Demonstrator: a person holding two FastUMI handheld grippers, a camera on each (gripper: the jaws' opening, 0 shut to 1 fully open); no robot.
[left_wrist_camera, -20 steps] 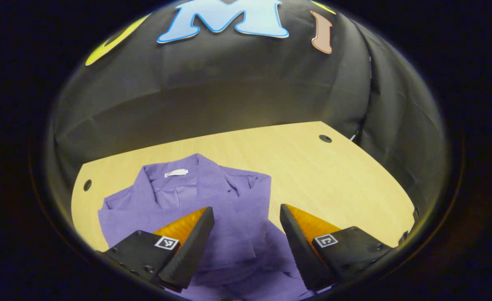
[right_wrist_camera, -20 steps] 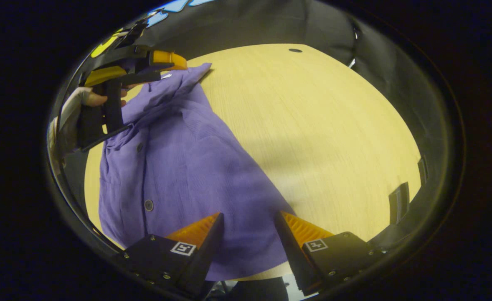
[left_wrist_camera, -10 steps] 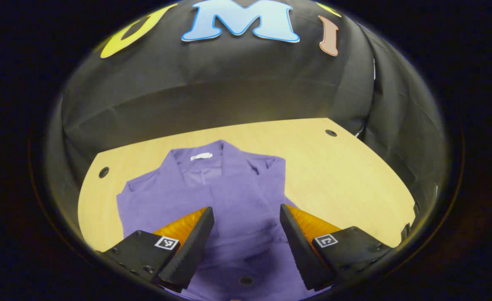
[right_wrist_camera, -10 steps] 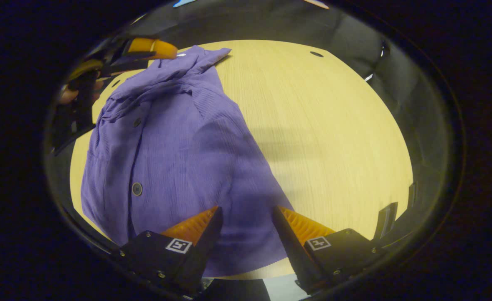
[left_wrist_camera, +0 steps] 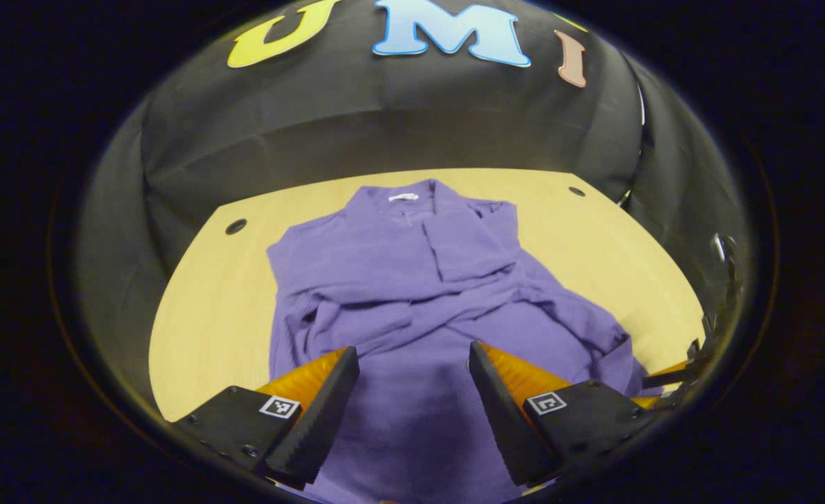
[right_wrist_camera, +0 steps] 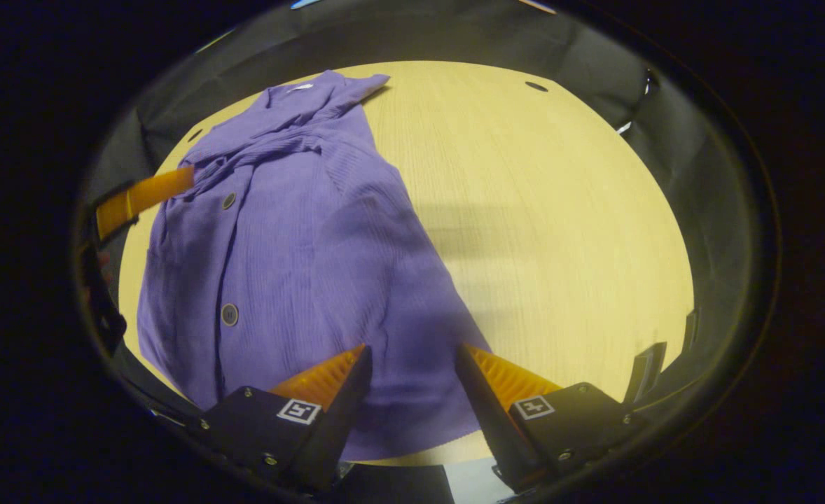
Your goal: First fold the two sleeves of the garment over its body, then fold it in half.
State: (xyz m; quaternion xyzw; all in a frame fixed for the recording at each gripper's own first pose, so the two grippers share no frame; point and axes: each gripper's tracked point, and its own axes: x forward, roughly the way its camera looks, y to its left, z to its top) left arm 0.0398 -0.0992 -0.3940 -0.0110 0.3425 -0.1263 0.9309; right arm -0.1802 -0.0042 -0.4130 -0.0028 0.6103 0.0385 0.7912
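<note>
From the left gripper view I find the purple garment [left_wrist_camera: 412,280] lying on the wooden counter [left_wrist_camera: 202,308], collar toward 12 o'clock, with a sleeve [left_wrist_camera: 454,308] drawn across its body in a rumpled band running from 9 toward 4 o'clock. My left gripper [left_wrist_camera: 412,406] hangs over the lower body of the garment, jaws spread wide with nothing between them. In the right gripper view the garment [right_wrist_camera: 293,238] occupies the counter [right_wrist_camera: 559,210] from 11 to 6 o'clock, two buttons showing. My right gripper [right_wrist_camera: 409,406] stands equally agape over the hem, gripping nothing. The left gripper's finger [right_wrist_camera: 143,197] shows at 9 o'clock.
</note>
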